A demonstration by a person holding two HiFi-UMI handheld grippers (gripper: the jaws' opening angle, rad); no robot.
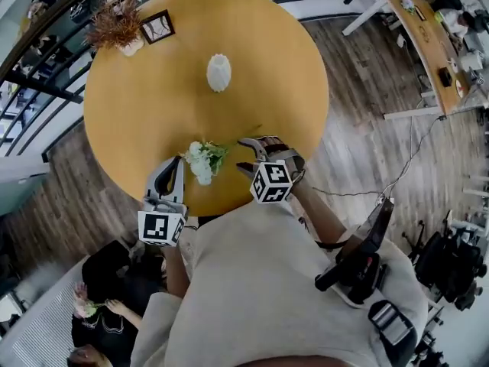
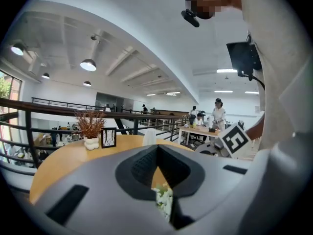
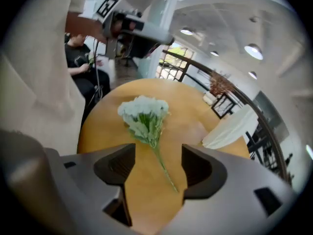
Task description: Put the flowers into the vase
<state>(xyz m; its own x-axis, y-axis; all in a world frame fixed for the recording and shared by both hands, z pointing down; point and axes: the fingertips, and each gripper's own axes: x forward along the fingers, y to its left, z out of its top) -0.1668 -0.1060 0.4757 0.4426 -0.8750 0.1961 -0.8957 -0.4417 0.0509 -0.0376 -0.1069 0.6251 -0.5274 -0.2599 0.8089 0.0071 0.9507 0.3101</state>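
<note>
A bunch of white flowers with a thin green stem lies flat on the round wooden table, near its front edge. The white vase stands upright at the table's middle, well beyond the flowers. My right gripper is open just right of the blooms. In the right gripper view, the stem lies on the wood between the spread jaws, untouched, with the blooms ahead and the vase off to the right. My left gripper is shut, left of the flowers and holding nothing; white petals show below its tip.
A dried plant in a white pot and a small picture frame stand at the table's far left. A black railing runs along the left. A seated person is below the table's near-left side. A long desk stands far right.
</note>
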